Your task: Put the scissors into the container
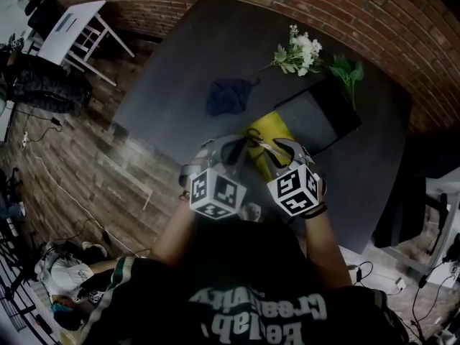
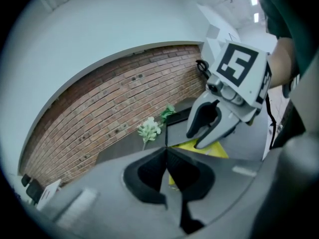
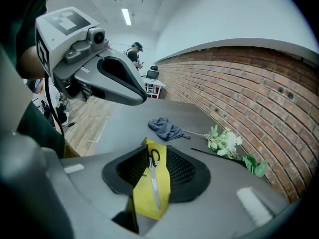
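Observation:
A pair of scissors (image 3: pixel 153 176) is fixed on a yellow card (image 3: pixel 163 188). In the right gripper view the card sits between the jaws of my right gripper (image 3: pixel 155 146), which is shut on its sides. The head view shows the yellow card (image 1: pixel 267 131) just ahead of both grippers, over the dark table (image 1: pixel 180 70). My left gripper (image 1: pixel 233 144) is to the card's left, shut, with nothing seen between its tips (image 2: pixel 166 152). The container, a dark shallow box (image 1: pixel 316 117), lies just beyond the card to the right.
A blue cloth (image 1: pixel 228 95) lies on the table left of the box. A sprig of white flowers (image 1: pixel 298 52) and green leaves (image 1: pixel 346 70) lie behind it. A brick wall runs along the table's far side. A white chair (image 1: pixel 72 31) stands on the wooden floor at left.

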The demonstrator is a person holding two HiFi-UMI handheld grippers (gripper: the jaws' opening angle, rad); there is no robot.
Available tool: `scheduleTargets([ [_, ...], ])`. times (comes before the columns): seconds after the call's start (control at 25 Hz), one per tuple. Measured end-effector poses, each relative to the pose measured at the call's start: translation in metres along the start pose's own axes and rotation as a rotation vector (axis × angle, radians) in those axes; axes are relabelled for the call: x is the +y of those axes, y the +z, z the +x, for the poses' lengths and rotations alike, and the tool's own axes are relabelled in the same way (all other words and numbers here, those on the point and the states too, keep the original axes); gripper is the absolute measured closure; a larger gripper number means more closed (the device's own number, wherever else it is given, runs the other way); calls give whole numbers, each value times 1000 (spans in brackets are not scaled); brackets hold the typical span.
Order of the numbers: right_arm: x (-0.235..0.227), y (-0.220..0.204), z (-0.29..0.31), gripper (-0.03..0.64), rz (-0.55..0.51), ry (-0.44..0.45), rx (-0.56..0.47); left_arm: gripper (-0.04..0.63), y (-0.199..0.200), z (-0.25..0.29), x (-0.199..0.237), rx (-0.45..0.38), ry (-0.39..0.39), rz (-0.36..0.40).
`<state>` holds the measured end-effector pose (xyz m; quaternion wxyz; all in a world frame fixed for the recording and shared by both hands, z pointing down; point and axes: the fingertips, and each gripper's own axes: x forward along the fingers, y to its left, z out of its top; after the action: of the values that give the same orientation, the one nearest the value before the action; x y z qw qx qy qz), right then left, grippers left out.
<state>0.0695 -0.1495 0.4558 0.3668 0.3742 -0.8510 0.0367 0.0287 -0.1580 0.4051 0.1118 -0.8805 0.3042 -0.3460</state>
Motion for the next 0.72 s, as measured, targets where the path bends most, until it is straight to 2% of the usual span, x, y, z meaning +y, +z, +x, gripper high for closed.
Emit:
scheduleTargets([
  [0.36, 4, 18, -35, 494, 8, -12, -83, 592, 15, -22, -9, -19, 42, 1],
  [0.6, 8, 30, -57, 494, 15, -18, -149, 592, 27, -39, -16, -22, 75, 44],
  [0.72, 10, 39, -73, 494, 29, -16, -193, 592, 37, -47, -19, -37, 83, 42],
])
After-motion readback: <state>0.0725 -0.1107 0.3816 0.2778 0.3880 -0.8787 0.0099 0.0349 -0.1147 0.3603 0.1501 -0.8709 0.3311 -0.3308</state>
